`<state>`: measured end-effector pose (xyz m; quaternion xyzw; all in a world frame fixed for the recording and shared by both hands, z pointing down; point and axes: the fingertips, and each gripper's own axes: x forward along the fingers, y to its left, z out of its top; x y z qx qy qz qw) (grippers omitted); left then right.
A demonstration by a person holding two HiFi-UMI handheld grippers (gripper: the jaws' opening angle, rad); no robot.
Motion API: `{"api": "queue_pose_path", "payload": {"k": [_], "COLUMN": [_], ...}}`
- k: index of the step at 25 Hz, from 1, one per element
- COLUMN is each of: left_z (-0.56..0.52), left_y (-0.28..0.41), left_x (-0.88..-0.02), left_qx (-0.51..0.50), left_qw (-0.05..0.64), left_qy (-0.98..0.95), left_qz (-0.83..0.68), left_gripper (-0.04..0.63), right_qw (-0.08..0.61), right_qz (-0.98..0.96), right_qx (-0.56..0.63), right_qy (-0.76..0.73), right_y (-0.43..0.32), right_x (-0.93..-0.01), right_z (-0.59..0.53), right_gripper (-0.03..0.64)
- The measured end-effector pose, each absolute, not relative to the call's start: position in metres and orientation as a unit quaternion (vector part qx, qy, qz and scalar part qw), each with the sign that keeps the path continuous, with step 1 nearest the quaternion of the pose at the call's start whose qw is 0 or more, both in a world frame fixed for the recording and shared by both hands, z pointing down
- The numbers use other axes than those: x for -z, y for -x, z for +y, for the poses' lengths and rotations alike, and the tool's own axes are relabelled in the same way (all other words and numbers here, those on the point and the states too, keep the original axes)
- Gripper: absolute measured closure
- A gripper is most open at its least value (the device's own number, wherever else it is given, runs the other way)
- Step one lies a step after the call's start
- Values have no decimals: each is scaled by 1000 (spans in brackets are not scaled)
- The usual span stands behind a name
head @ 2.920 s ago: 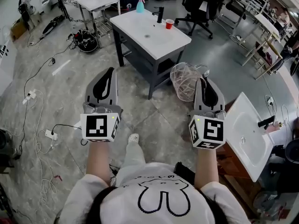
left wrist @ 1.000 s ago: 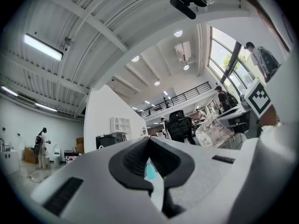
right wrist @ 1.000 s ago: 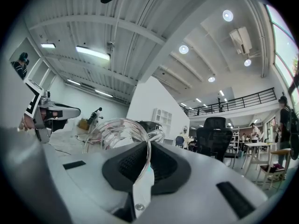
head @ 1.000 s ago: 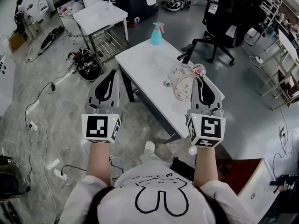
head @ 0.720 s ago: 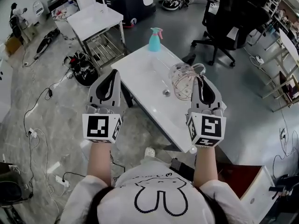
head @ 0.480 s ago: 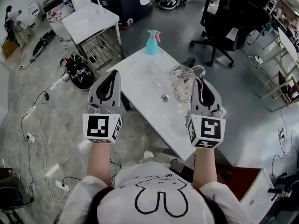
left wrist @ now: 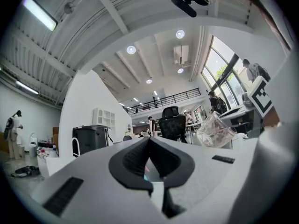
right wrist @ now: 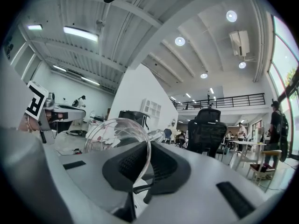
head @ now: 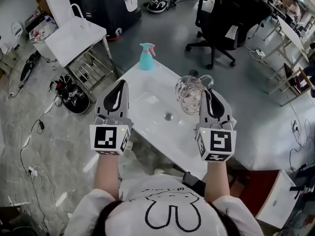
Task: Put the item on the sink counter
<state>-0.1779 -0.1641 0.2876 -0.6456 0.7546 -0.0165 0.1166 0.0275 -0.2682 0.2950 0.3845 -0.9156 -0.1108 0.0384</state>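
Note:
A clear plastic pitcher (head: 189, 93) hangs in front of my right gripper (head: 205, 93), which is shut on its rim. In the right gripper view the thin transparent rim (right wrist: 117, 139) runs down between the dark pads of the gripper (right wrist: 148, 146). The pitcher is in the air above the white sink counter (head: 147, 107), close to the drain (head: 168, 116) of its basin. My left gripper (head: 118, 85) is level with the right one over the counter's left part, shut and holding nothing; in its own view the tips (left wrist: 149, 141) meet and the pitcher (left wrist: 216, 130) shows off to the right.
A teal spray bottle (head: 145, 56) stands at the counter's far corner. A black office chair (head: 224, 18) is behind the counter, a white side table (head: 74, 36) with a wire rack to the far left. Cables lie on the grey floor (head: 39, 132).
The person has walked up to the sink counter, which has come nearer and now lies under both grippers. The pitcher stays gripped in the right gripper; both grippers keep their pose.

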Motion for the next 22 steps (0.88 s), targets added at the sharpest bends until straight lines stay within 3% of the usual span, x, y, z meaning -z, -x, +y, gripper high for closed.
{"api": "queue_pose_path", "payload": {"k": [22], "left_z": [-354], "left_y": [339], "left_x": [-314], "left_qx": [17], "left_qw": [86], "left_qy": [799], "left_qz": [596], "left_gripper": [584], "right_qw": [99], "right_qz": [-817], "right_qx": [41], "right_qy": [-567], "right_y": [108], "right_x": [-327], "right_z": [-359], "right_gripper": [574]}}
